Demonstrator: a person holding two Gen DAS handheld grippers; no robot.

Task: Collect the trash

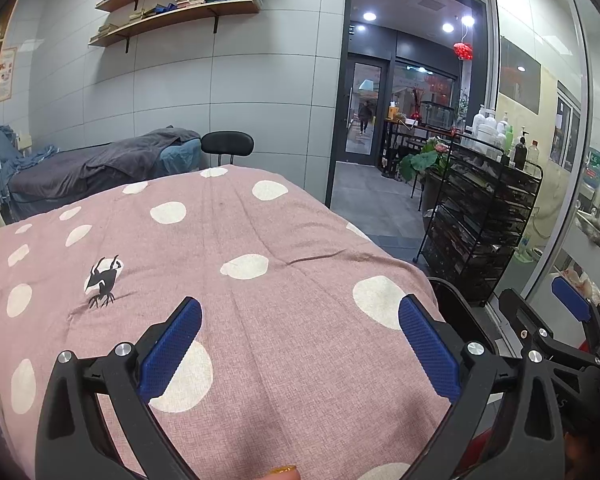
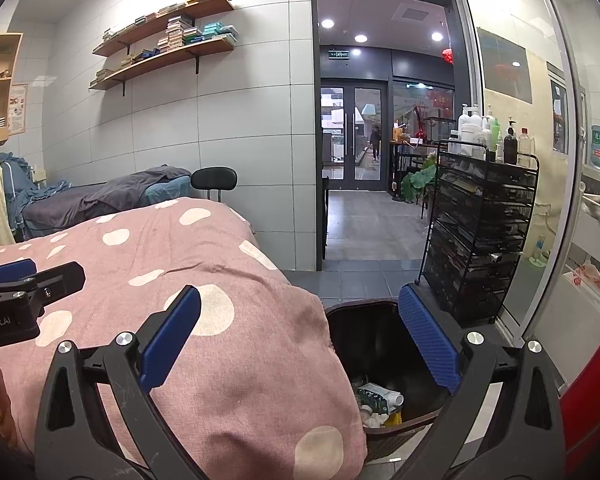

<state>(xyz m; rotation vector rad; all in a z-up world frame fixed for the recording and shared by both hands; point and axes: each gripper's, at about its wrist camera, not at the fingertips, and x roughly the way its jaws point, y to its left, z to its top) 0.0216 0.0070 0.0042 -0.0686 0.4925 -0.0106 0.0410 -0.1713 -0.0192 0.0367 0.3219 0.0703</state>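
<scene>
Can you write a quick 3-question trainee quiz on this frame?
1. True or false: both the left gripper and the right gripper are open and empty.
2. What lies on the pink dotted cover? A) a bottle B) a small black clip-like item C) a book
3. Where is the trash bin relative to the bed?

Key: 1. True. 2. B. 3. On the floor beside the bed's corner, holding trash, under the right gripper.

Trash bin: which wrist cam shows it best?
Right wrist. The trash bin sits open beside the polka-dot bed, with its rim, its inside and the trash at its bottom visible between the open right gripper. Left wrist shows only a dark sliver of the bin's rim past the bed corner.
</scene>
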